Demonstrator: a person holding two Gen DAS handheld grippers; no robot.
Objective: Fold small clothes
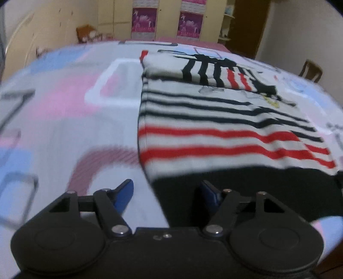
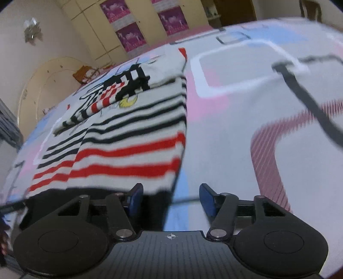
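A small striped shirt [image 1: 214, 120] lies flat on the bed, white with black and red stripes and a black band at its near hem. Its sleeves are folded in over the top part. My left gripper [image 1: 166, 193] is open, hovering at the shirt's near left corner, with its right finger over the black hem. The shirt also shows in the right wrist view [image 2: 133, 133]. My right gripper [image 2: 170, 197] is open at the shirt's near right corner, its left finger over the hem. Neither holds cloth.
The shirt lies on a bedsheet [image 1: 64, 111] patterned in pink, blue and grey. A cream wardrobe with pink posters [image 1: 143, 20] stands behind the bed. A wooden chair [image 1: 310, 70] stands at the far right. A curved cream headboard [image 2: 42, 85] shows at the left.
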